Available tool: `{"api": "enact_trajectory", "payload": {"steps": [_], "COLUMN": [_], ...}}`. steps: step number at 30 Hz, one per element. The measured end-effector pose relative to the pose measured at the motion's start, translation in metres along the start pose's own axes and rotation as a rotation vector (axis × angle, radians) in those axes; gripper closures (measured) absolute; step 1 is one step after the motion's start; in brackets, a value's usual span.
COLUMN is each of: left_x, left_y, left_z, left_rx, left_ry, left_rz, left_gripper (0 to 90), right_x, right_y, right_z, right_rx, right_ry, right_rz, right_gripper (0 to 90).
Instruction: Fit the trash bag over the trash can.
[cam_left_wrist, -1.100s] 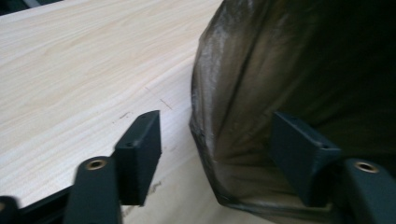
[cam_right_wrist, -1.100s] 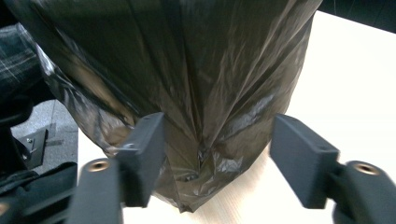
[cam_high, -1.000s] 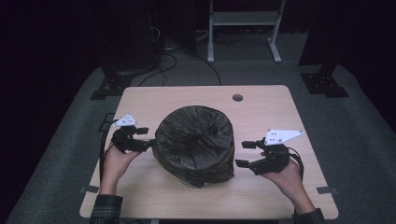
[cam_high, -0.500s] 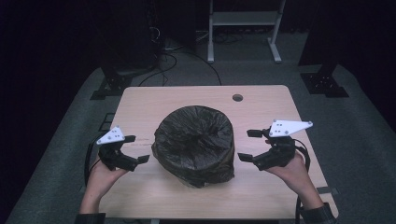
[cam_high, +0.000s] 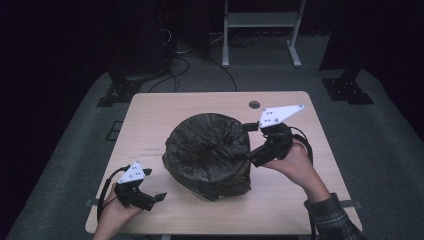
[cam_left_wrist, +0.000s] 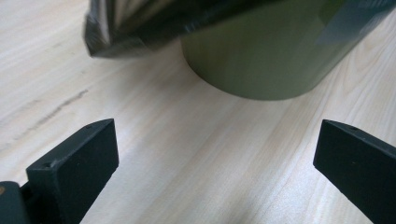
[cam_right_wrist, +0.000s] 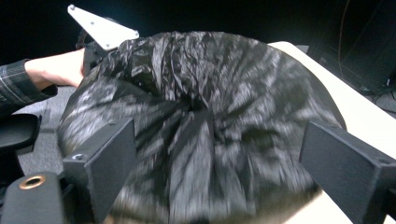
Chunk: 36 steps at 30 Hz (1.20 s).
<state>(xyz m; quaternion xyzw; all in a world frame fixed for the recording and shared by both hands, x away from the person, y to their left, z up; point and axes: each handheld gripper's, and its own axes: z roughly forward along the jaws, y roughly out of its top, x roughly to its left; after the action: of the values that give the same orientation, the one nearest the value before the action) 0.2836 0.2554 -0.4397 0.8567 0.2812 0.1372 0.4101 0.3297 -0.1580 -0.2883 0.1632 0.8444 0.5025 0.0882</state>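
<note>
Two grippers at a black bag-lined bin (cam_high: 207, 155) mid-table (cam_high: 150, 115): left gripper (cam_high: 142, 196) low near the front-left edge, jaws just opened wide on nothing; right gripper (cam_high: 250, 142) raised over the bag's right rim, jaws just spread, pinching nothing.

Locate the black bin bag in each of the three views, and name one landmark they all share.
High view: black bin bag at table centre, over a bin.
Left gripper view: top edge, its hem hanging above the olive bin wall.
Right gripper view: centre, crumpled top beyond the tool's jaws.
Shared landmark: the light wooden table.
</note>
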Motion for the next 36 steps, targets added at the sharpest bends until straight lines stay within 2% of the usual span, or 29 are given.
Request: {"api": "enact_trajectory", "payload": {"steps": [3,5,7,9,11,16,18,20,24,26,31,32,36], "left_x": [-0.001,-0.001,-0.002,-0.004,-0.005,-0.007,-0.007,-0.006,-0.006,-0.005,-0.005,-0.004,-0.004], "left_y": [-0.006,-0.008,-0.01,-0.012,-0.013,-0.015,-0.015,-0.015,-0.015,-0.015,-0.019,-0.02,-0.02], "left_z": [0.011,0.016,0.022,0.028,0.032,0.04,0.042,0.044,0.044,0.044,0.045,0.045,0.045], "left_rx": [0.028,0.041,0.052,0.08,0.098,0.129,0.146,0.143,0.14,0.14,0.111,0.105,0.101], "left_ry": [0.003,-0.005,-0.014,-0.019,-0.015,-0.003,-0.003,-0.006,-0.008,-0.012,-0.032,-0.031,-0.032], "left_rz": [0.019,0.019,0.012,0.027,0.034,0.06,0.064,0.059,0.057,0.053,0.037,0.039,0.039], "left_gripper": [0.0,0.0,0.0,0.0,0.0,0.0,0.0,0.0,0.0,0.0,0.0,0.0,0.0], "right_x": [-0.001,0.0,0.0,-0.001,-0.001,-0.001,0.0,0.001,0.005,0.006,0.006,0.006,0.005], "right_y": [0.012,0.02,0.025,0.028,0.029,0.026,0.023,0.021,0.02,0.02,0.021,0.021,0.025], "right_z": [0.015,0.027,0.036,0.048,0.057,0.079,0.087,0.093,0.101,0.102,0.107,0.107,0.102], "right_rx": [0.011,0.028,0.056,0.101,0.142,0.23,0.28,0.315,0.4,0.421,0.505,0.508,0.454], "right_ry": [0.021,0.017,0.029,0.054,0.043,0.054,0.05,0.053,0.036,0.033,0.066,0.066,0.071], "right_rz": [-0.016,-0.048,-0.055,-0.061,-0.077,-0.088,-0.1,-0.105,-0.13,-0.137,-0.13,-0.129,-0.126], "right_gripper": [9.9,9.9,10.0,10.0,10.0,10.0,10.0,10.0,10.1,10.2,10.2,10.2,10.1]}}
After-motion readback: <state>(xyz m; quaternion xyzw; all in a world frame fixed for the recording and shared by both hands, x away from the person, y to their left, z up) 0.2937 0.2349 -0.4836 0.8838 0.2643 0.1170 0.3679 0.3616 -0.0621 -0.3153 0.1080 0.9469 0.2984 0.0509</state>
